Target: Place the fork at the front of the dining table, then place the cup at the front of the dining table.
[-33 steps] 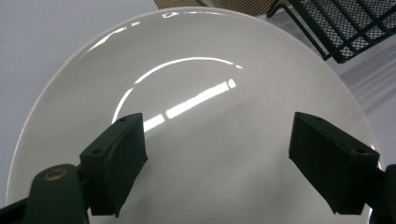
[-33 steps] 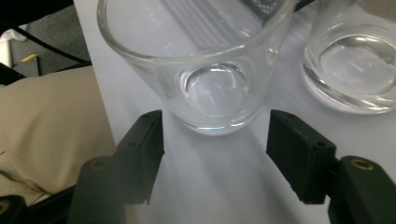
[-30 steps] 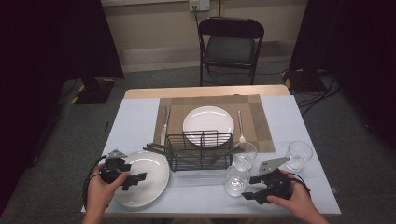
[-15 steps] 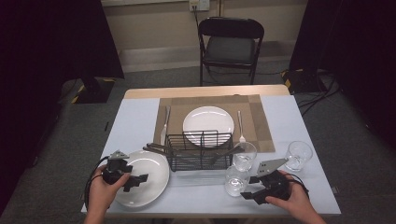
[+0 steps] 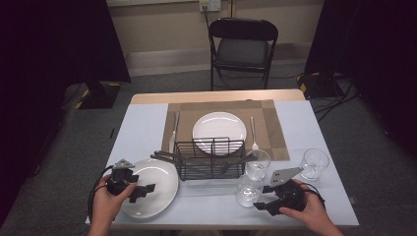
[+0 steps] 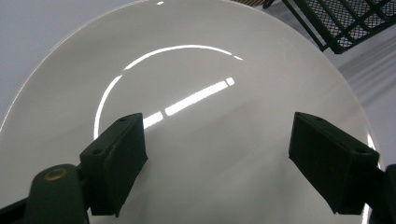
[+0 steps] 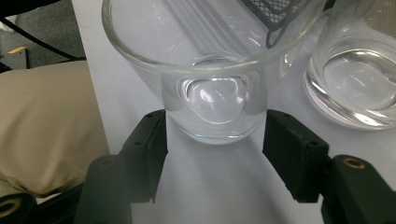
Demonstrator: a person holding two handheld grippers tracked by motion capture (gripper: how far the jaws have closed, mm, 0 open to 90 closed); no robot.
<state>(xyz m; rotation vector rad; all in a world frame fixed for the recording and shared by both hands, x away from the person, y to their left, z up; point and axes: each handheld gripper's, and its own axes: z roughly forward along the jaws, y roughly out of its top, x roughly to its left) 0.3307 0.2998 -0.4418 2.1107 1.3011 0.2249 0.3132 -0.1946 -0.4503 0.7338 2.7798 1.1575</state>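
Observation:
A clear glass (image 7: 212,105) stands on the white table, and my right gripper (image 7: 215,140) is open with one jaw close on each side of its base. In the high view this glass (image 5: 245,191) is at the front right, just left of the right gripper (image 5: 261,198). Over a large white plate (image 6: 196,70) my left gripper (image 6: 215,140) hovers open with nothing between its jaws. The high view shows that plate (image 5: 157,179) at the front left under the left gripper (image 5: 141,191).
A black wire basket (image 5: 211,158) with utensils sits mid-table. Two more glasses (image 5: 257,164) (image 5: 314,163) stand to its right. Behind it, a woven placemat (image 5: 275,129) carries a white plate (image 5: 219,127), a fork (image 5: 253,129) and a knife (image 5: 173,132). A folding chair (image 5: 243,49) stands beyond the table.

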